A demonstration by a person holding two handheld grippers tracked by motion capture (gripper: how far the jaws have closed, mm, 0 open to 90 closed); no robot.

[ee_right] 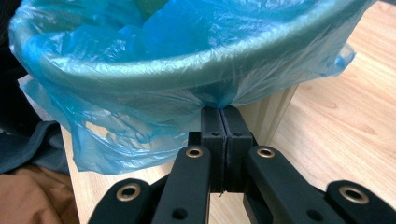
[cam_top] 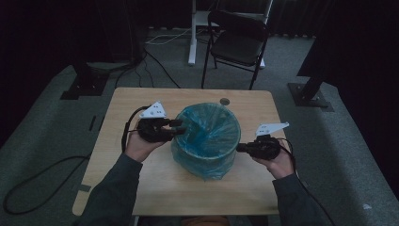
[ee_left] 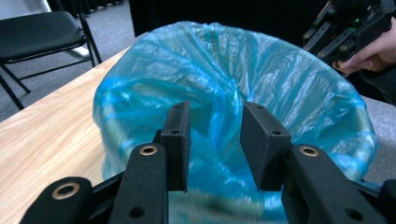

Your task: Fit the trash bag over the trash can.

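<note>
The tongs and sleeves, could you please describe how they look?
Both tongs, left and right, are black, each topped by a pale grey three-cornered plate with small dark marks. Their flat rectangular pads sit on linked black arms with brass-ringed rivets. A black cable trails from each. The person wears dark grey-green sleeves.

One bin (cam_top: 207, 162) stands near the middle of the table (cam_top: 141, 183), lined with one blue bag (cam_top: 209, 129). Two tools work at it: the left tool (cam_top: 179, 127) at its left rim, the right tool (cam_top: 239, 148) at its right side. One chair (cam_top: 237, 40) stands beyond the table's far edge.
</note>
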